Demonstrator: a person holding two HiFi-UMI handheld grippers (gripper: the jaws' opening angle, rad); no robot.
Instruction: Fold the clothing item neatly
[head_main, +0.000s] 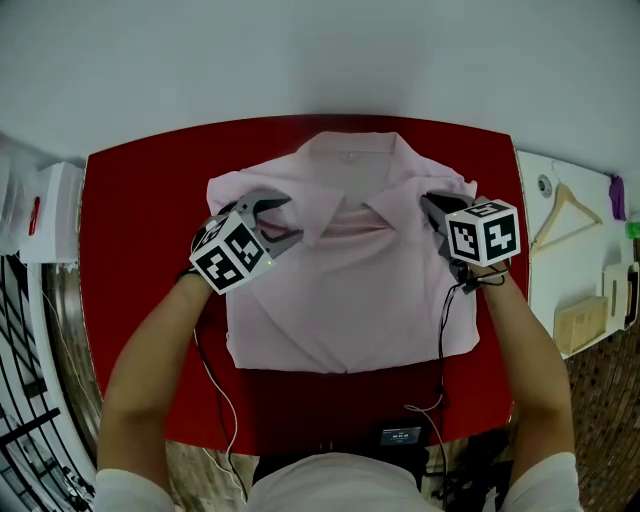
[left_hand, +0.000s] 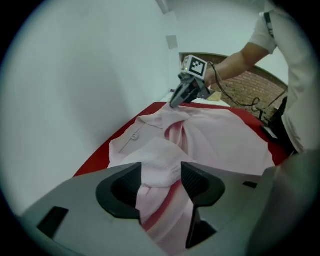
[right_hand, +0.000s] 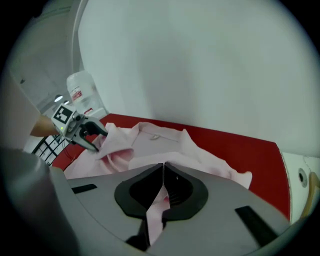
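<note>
A pale pink shirt (head_main: 350, 290) lies with its collar at the far side on the red table (head_main: 140, 250), both sleeves folded in toward the chest. My left gripper (head_main: 285, 220) is over the left sleeve's folded edge. In the left gripper view its jaws (left_hand: 161, 175) stand open, with a fold of sleeve (left_hand: 157, 160) lying between them and not pinched. My right gripper (head_main: 432, 207) is at the right shoulder. In the right gripper view it (right_hand: 163, 167) is shut on a thin fold of the right sleeve (right_hand: 156, 210).
A white side table (head_main: 560, 270) at the right carries a wooden hanger (head_main: 565, 215) and a wooden block (head_main: 580, 322). A white box (head_main: 55, 210) stands off the table's left edge. Cables (head_main: 440, 330) trail from both grippers to a black device (head_main: 400, 435) at the near edge.
</note>
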